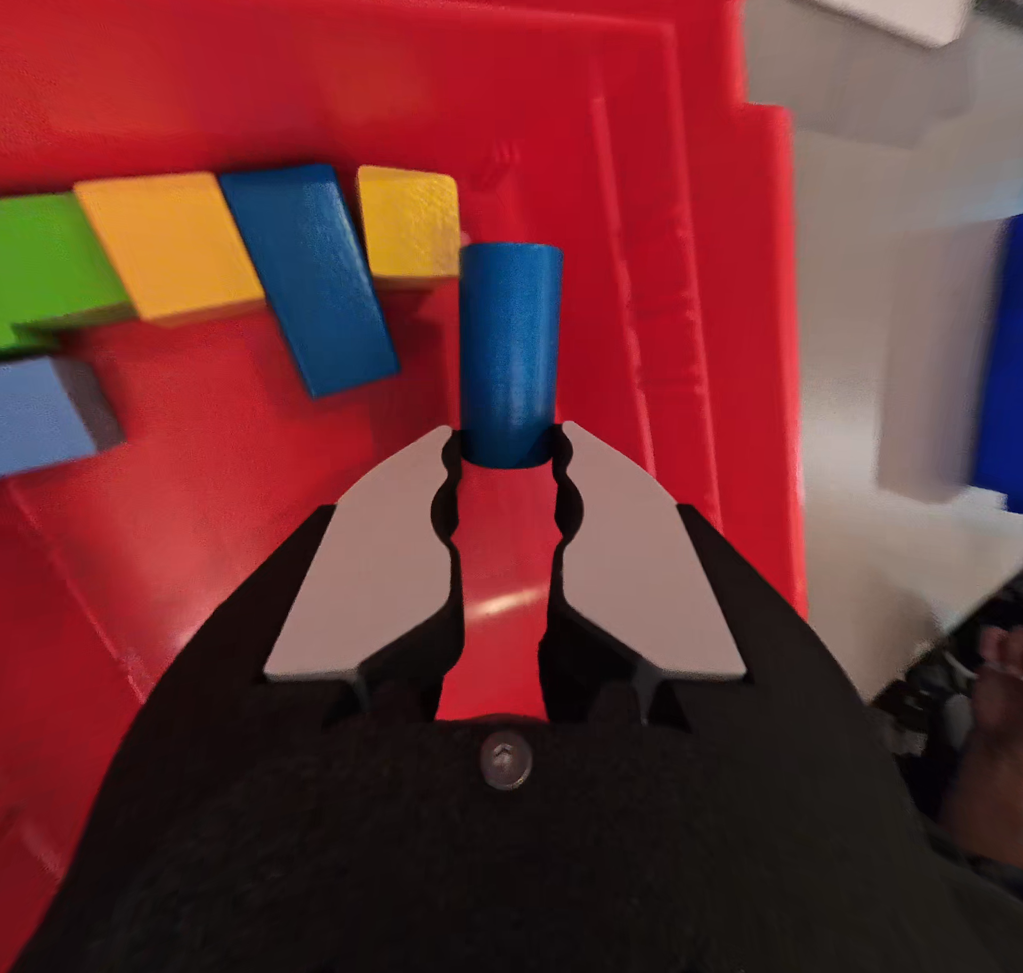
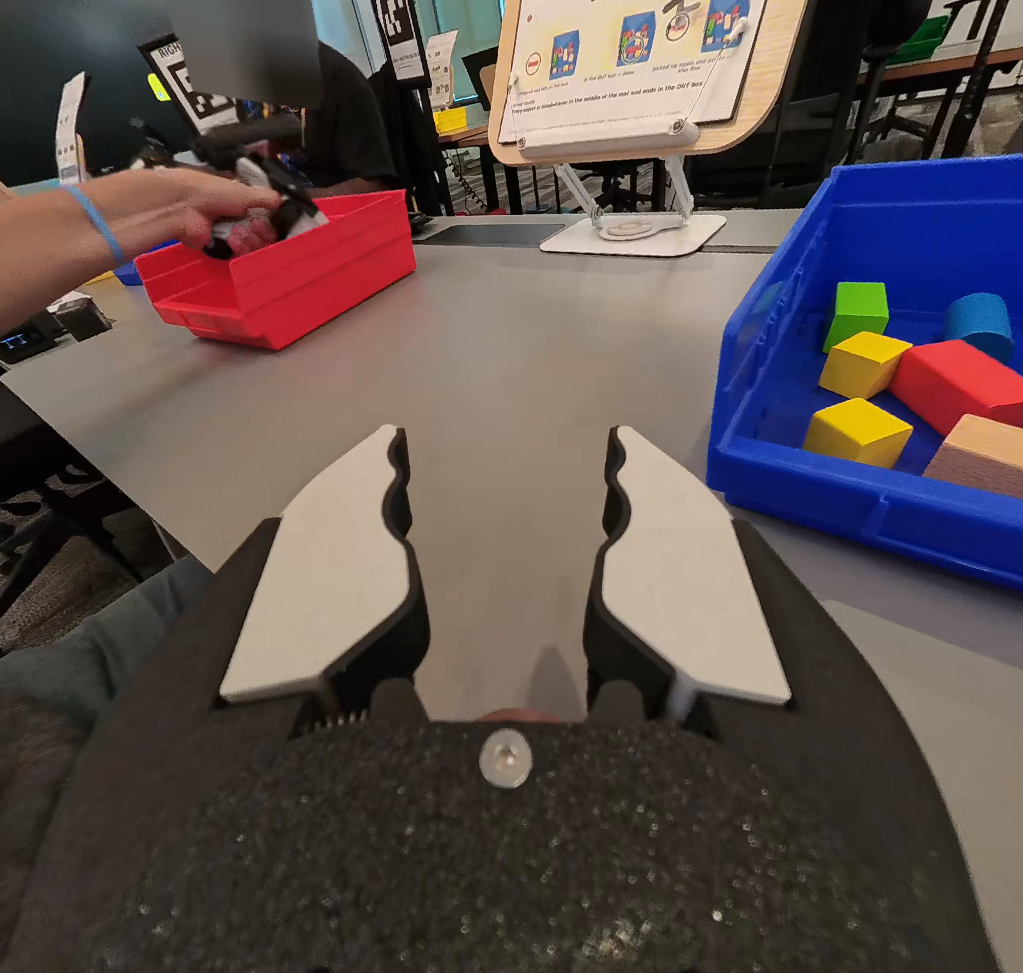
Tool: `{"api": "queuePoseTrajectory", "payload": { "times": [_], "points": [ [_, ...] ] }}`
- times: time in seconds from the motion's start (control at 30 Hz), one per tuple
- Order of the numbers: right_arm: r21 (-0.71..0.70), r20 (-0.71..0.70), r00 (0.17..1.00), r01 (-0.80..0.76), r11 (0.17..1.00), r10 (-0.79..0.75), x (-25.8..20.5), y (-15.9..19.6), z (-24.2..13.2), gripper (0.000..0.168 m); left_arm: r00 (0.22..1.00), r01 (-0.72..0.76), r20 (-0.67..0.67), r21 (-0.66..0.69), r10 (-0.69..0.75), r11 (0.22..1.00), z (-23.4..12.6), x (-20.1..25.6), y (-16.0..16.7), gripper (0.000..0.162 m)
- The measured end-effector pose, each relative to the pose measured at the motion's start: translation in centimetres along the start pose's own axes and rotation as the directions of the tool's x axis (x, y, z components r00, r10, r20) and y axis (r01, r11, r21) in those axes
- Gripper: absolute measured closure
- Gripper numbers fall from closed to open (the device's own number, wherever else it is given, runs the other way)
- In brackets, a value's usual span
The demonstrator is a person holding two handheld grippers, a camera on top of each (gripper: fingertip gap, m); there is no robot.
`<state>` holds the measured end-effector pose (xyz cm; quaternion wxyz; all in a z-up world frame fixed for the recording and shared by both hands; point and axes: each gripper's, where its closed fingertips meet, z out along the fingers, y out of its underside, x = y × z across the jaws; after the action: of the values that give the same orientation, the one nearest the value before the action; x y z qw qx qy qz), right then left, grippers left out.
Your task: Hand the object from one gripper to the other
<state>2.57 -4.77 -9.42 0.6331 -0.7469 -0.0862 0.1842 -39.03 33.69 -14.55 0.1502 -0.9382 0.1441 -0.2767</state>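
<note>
In the left wrist view my left gripper (image 1: 505,436) is shut on the near end of a blue cylinder (image 1: 510,348), inside the red bin (image 1: 636,116). The cylinder points forward, away from the camera. In the right wrist view the red bin (image 2: 310,282) stands at the far left of the grey table, and a hand holds the left gripper (image 2: 265,210) down into it. My right gripper (image 2: 506,437) is open and empty above the grey table (image 2: 526,337), left of the blue bin (image 2: 775,481).
In the red bin lie a blue wedge (image 1: 310,276), two yellow blocks (image 1: 166,249), a green block (image 1: 50,265) and a pale blue block (image 1: 44,415). The blue bin holds green (image 2: 857,310), yellow (image 2: 858,430), red (image 2: 957,382), tan and blue blocks. An instruction board on a stand (image 2: 636,49) is behind.
</note>
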Motion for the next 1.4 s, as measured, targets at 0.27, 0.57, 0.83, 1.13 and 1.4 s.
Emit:
{"api": "queuePoseTrajectory", "payload": {
  "times": [0.27, 0.57, 0.83, 1.13, 1.4],
  "points": [
    [0.008, 0.056, 0.997, 0.049, 0.999, -0.05, -0.1, -2.0, 2.1, 0.101, 0.789, 0.105, -0.597, 0.365, 0.146, 0.925, -10.7, 7.4, 4.2, 0.131],
    [-0.074, 0.438, 0.89, -0.108, 0.991, 0.13, -5.3, -7.9, 11.4, 0.103, 0.464, -0.175, -0.581, 0.679, 0.669, 0.713, -12.4, 26.3, 10.7, 0.131],
    [-0.079, 0.721, 0.645, -0.287, 0.955, 0.254, -12.3, -14.8, 15.1, 0.111, 0.304, -0.306, -0.59, 0.683, 0.748, 0.663, -7.2, 38.0, 13.1, 0.131],
    [-0.093, 0.786, 0.565, -0.293, 0.952, 0.251, -13.1, -15.8, 14.5, 0.118, 0.275, -0.344, -0.63, 0.641, 0.726, 0.686, -5.0, 40.3, 14.2, 0.131],
    [-0.072, 0.766, 0.61, -0.228, 0.971, 0.2, -12.6, -14.9, 14.1, 0.137, 0.286, -0.392, -0.642, 0.599, 0.712, 0.698, -4.2, 41.1, 15.3, 0.131]
  ]
}}
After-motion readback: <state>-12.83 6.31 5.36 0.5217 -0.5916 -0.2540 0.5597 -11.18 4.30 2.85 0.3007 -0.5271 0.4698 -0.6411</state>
